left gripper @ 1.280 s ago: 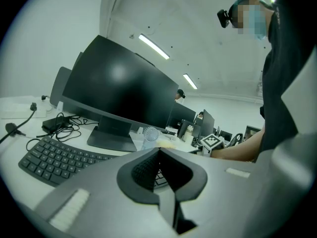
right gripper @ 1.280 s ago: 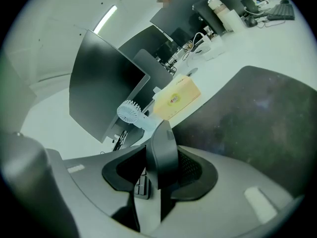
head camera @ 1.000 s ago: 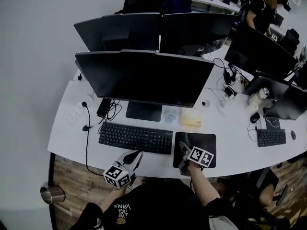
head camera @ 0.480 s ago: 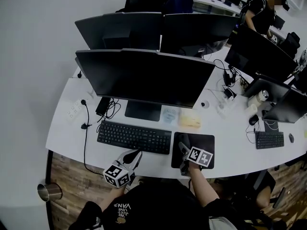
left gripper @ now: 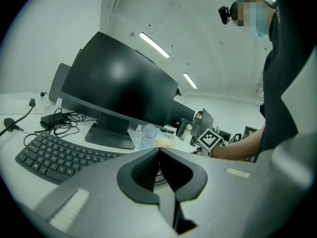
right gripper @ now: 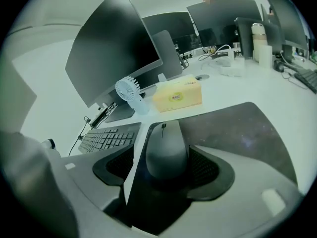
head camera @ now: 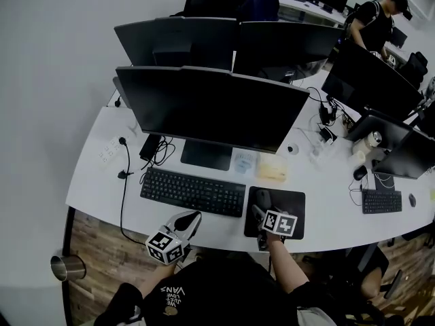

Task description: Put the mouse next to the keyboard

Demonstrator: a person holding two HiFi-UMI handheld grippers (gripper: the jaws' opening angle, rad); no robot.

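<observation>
A grey mouse [right gripper: 166,143] lies on the left part of a dark mouse pad [right gripper: 237,128], just right of the black keyboard [right gripper: 106,139]. My right gripper [right gripper: 163,153] straddles the mouse; its jaws are opening and the pads stand slightly off the mouse's sides. In the head view the mouse [head camera: 262,197] shows just ahead of the right gripper [head camera: 259,213], on the mouse pad [head camera: 291,206] beside the keyboard [head camera: 193,191]. My left gripper [head camera: 187,221] hovers at the desk's front edge, below the keyboard. In its own view the left gripper [left gripper: 158,152] is shut on nothing, with the keyboard [left gripper: 54,155] to its left.
A big monitor [head camera: 217,111] stands behind the keyboard, with a small fan [right gripper: 129,90] and a yellow tissue box [right gripper: 177,95] behind the pad. Cables and a power strip [head camera: 109,151] lie far left. A steel cup [head camera: 62,267] stands on the floor. A person [head camera: 377,19] is at the back.
The right gripper has drawn back a little toward the desk's front edge, so the mouse now shows ahead of it on the pad. The left gripper has stayed put.
</observation>
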